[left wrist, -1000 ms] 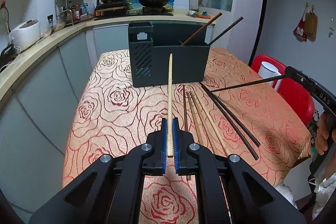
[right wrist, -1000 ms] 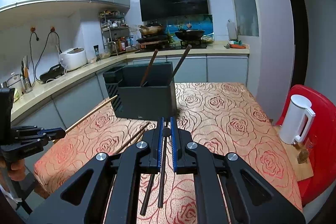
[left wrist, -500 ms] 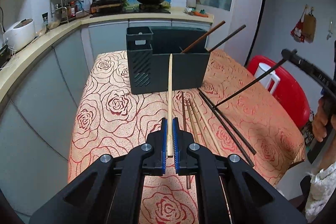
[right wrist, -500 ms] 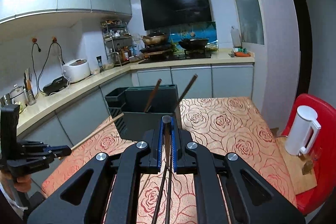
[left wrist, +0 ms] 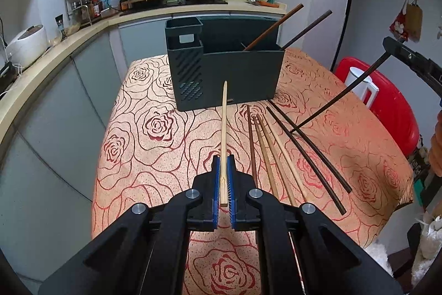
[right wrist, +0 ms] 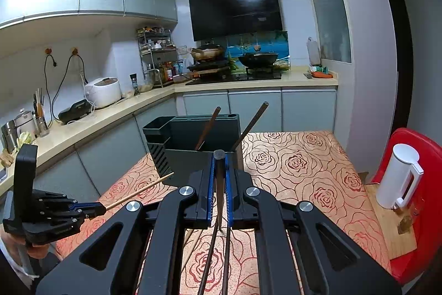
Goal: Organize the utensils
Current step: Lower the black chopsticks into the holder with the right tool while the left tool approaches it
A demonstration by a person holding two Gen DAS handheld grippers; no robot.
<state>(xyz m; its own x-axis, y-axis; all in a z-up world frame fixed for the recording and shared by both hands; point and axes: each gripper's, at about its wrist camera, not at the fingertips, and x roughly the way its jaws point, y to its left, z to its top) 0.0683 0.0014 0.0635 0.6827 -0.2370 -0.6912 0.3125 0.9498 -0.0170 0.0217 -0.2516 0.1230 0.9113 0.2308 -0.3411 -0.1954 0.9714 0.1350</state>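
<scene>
A dark grey utensil holder stands at the far end of the rose-patterned table; two dark chopsticks lean in it. It also shows in the right wrist view. My left gripper is shut on a light wooden chopstick that points at the holder. My right gripper is shut on a dark chopstick, held tilted steeply, its tip low over the table. Several loose chopsticks lie on the cloth between the grippers.
A red chair with a white kettle stands right of the table. A kitchen counter with a rice cooker and stove runs along the left and back walls.
My right gripper has risen and tipped the dark chopstick from near level to steep, its tip dropping toward the table. My left gripper has lifted slightly with its wooden chopstick.
</scene>
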